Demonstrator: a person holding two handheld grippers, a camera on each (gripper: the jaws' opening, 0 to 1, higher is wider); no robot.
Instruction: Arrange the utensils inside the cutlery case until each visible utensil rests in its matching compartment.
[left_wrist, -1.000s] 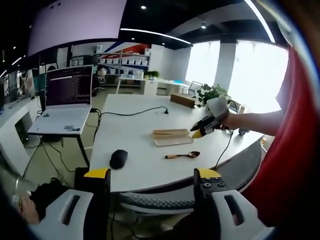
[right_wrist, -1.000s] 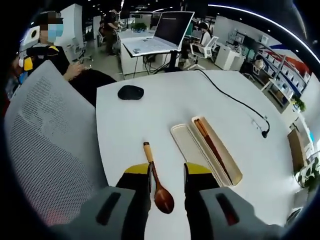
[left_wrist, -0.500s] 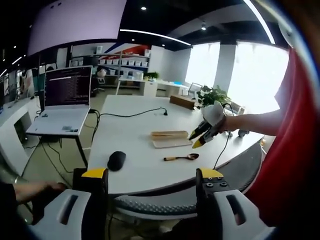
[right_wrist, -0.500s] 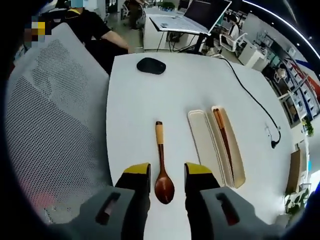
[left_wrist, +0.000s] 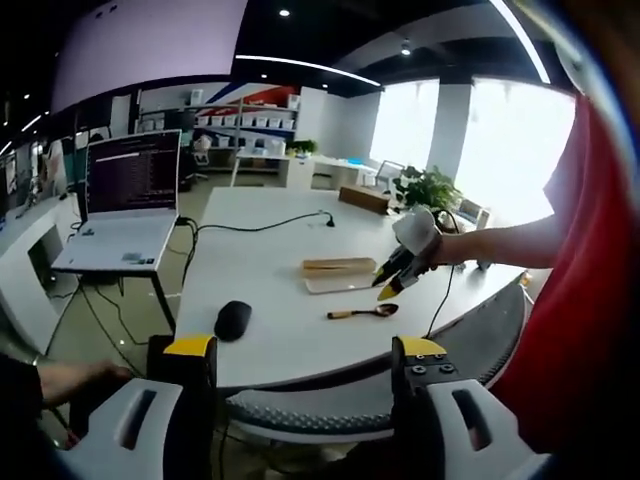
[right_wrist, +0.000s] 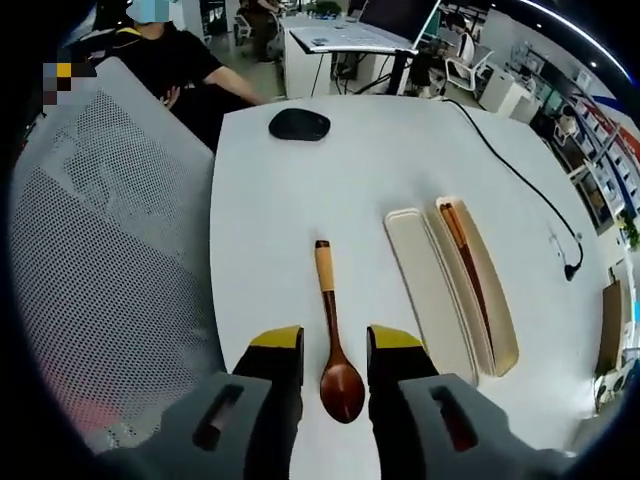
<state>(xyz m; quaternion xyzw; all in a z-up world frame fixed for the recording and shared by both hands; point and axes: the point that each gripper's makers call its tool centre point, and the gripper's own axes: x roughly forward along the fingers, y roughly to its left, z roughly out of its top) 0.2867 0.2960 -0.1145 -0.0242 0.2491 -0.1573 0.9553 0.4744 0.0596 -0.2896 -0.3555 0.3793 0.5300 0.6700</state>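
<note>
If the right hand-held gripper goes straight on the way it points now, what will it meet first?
Probably the wooden spoon: its bowl lies between the open jaws of the right hand-held gripper, on the white table. Height above it is unclear.

spoon (right_wrist: 335, 350) dk brown (tan handle tip) | case (right_wrist: 455, 290) cream | mouse (right_wrist: 299, 124) blk | table (right_wrist: 380, 170) white

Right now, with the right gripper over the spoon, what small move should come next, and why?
Probably lower the right gripper and shut it on the wooden spoon. Its jaws stand open on either side of the spoon, which lies on the white table beside the cutlery case, not yet in a compartment.
</note>
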